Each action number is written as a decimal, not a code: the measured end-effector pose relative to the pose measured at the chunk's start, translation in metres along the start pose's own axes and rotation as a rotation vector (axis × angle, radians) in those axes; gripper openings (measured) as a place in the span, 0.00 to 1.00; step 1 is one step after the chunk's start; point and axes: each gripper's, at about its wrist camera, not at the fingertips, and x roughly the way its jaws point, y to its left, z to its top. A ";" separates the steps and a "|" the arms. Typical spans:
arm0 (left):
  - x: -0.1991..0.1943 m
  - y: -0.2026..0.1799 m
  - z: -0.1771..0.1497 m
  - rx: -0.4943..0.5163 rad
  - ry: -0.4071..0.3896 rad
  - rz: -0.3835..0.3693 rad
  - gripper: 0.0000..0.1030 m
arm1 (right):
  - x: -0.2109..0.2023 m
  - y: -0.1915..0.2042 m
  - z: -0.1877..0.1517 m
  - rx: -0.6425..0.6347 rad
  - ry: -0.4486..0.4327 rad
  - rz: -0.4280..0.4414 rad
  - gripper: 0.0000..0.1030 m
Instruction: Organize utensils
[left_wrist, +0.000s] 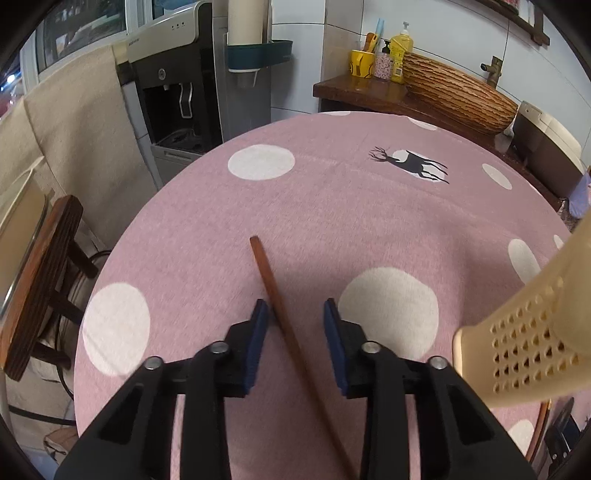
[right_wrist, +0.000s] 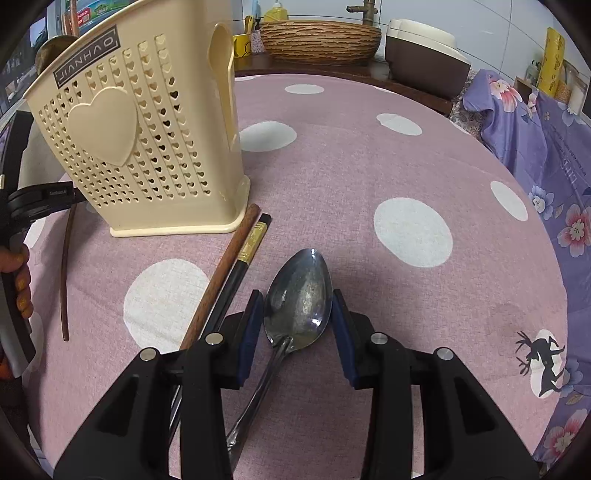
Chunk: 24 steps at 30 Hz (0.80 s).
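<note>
A brown wooden chopstick lies on the pink spotted tablecloth between the fingers of my open left gripper; it also shows in the right wrist view. My right gripper is open around the bowl of a metal spoon lying on the cloth. A brown chopstick and a black chopstick with a gold band lie just left of the spoon. A cream perforated utensil holder stands at the back left, and its edge shows in the left wrist view.
A water dispenser and a wooden chair stand beyond the table's left edge. A woven basket, cups and bottles sit on a counter behind. A rice cooker and purple floral cloth are to the right.
</note>
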 end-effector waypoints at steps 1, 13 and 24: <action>0.001 -0.001 0.001 0.004 -0.005 0.010 0.21 | 0.000 0.000 0.001 0.001 -0.002 0.004 0.37; -0.014 0.003 0.001 -0.026 -0.041 -0.047 0.08 | -0.007 -0.006 0.006 -0.021 -0.045 0.033 0.11; -0.043 0.002 -0.003 -0.025 -0.090 -0.097 0.07 | -0.012 -0.013 0.004 0.024 -0.044 0.099 0.06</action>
